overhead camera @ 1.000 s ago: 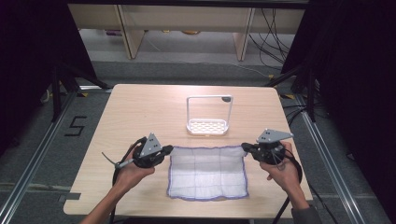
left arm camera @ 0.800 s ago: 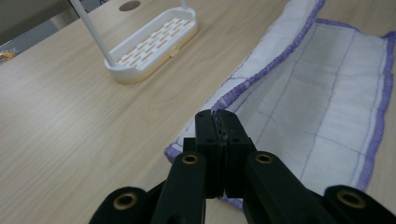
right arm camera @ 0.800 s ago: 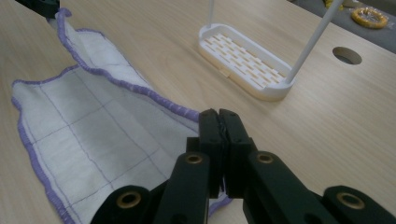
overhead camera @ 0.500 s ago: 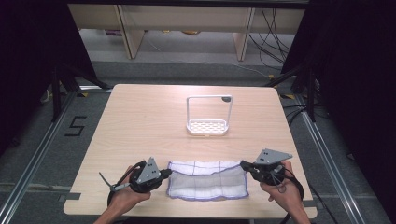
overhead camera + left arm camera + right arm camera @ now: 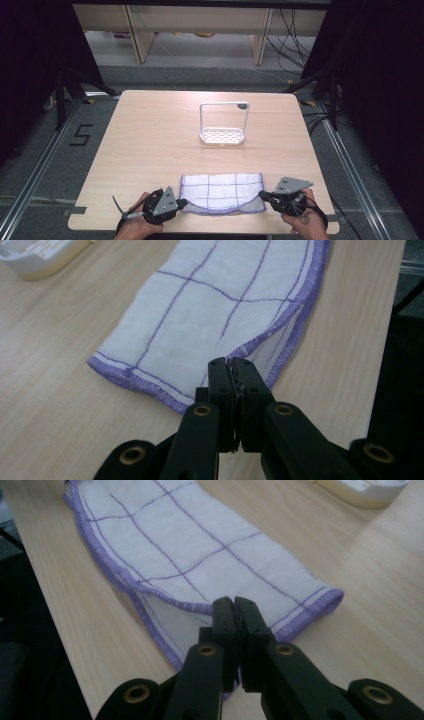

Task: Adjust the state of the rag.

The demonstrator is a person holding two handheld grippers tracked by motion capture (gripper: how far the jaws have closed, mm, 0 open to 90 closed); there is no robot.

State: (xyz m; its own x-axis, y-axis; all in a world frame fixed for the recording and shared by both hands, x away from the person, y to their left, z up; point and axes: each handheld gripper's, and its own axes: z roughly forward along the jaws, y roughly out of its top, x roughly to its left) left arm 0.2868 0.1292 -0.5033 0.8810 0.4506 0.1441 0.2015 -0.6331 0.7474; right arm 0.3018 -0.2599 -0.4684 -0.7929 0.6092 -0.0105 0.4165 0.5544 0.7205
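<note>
A white cloth (image 5: 222,193) with purple grid lines and a purple hem lies folded over on itself near the six o'clock edge of the tabletop (image 5: 150,145), forming a wide band that runs from nine o'clock to three o'clock. The left gripper (image 5: 181,203) sits at the band's seven o'clock corner, and in the left gripper view its fingers (image 5: 222,377) are pressed together on the cloth's upper layer, the hem caught between them. The right gripper (image 5: 262,196) sits at the five o'clock corner; in the right gripper view its fingers (image 5: 225,615) likewise pinch the purple edge of the top layer, with the lower layer lying flat on the wood beneath. A white rack (image 5: 222,134) with a perforated base and a tall frame stands toward twelve o'clock, well apart from the cloth.
</note>
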